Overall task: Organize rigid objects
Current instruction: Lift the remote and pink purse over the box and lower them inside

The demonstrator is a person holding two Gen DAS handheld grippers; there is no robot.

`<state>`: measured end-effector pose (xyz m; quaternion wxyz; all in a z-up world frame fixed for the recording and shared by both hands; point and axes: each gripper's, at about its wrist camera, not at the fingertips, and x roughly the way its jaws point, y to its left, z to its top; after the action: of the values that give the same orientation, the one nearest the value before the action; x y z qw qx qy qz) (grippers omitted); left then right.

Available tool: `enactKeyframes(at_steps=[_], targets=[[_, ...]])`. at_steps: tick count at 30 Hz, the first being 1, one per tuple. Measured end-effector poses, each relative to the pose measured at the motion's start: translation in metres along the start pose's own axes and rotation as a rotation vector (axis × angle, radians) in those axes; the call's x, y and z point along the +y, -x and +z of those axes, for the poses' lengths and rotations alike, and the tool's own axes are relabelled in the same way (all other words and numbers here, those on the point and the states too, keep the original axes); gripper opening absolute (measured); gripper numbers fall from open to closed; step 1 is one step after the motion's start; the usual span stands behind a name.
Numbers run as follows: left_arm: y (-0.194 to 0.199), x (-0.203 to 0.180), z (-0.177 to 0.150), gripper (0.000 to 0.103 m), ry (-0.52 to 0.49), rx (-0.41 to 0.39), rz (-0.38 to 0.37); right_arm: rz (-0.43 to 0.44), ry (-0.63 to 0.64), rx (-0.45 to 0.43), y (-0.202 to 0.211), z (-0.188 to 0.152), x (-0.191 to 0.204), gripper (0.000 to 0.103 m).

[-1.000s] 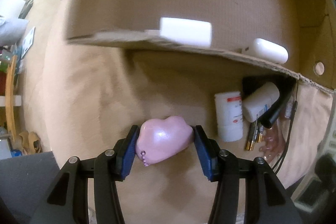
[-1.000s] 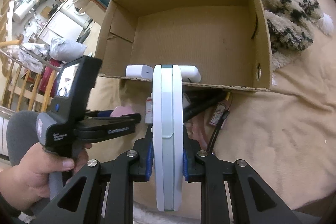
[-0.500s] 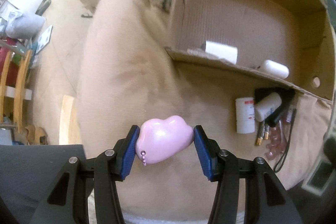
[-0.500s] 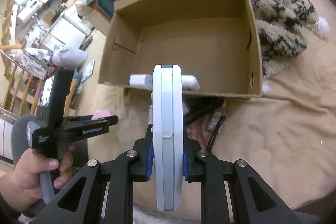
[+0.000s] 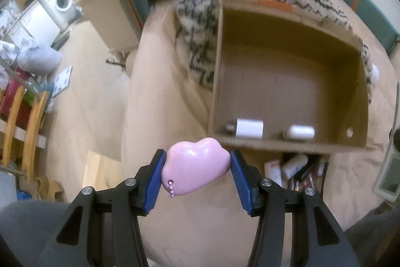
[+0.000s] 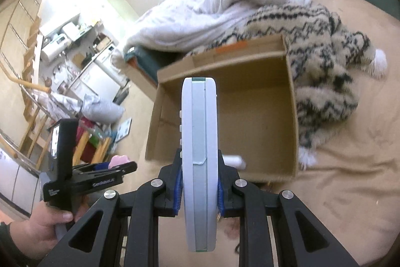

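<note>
Both loads lifted since a second ago: left gripper clamped on pink heart-shaped case, right gripper clamped edge-on around white remote, each now raised before the cardboard box, likely for deposit.

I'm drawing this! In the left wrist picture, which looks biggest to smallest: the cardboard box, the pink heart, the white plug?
1. cardboard box
2. pink heart, though it is nearest the camera
3. white plug

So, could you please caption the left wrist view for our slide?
Left gripper holds a pink heart-shaped case above the bed, near an open cardboard box.
</note>
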<state>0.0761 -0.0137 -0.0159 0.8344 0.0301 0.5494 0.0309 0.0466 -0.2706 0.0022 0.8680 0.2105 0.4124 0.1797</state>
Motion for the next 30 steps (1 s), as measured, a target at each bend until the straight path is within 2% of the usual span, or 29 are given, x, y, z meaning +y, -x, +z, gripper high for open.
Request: enactKeyframes(at_steps=[6, 16, 22, 30], targets=[[-0.001, -0.006, 0.033, 0.049, 0.004, -0.034, -0.009, -0.008, -0.035, -0.019, -0.009, 0.027, -0.016, 0.023], [-0.034, -0.041, 0.061, 0.049, -0.048, -0.027, -0.02, -0.048, -0.044, 0.051, -0.051, 0.046, -0.029, 0.023], [-0.055, -0.057, 0.07, 0.049, -0.085, -0.022, -0.012, -0.082, -0.033, 0.111, -0.078, 0.049, -0.034, 0.023], [-0.084, -0.064, 0.066, 0.049, -0.098, 0.007, -0.027, -0.168, -0.023, 0.236, -0.117, 0.036, -0.041, 0.024]])
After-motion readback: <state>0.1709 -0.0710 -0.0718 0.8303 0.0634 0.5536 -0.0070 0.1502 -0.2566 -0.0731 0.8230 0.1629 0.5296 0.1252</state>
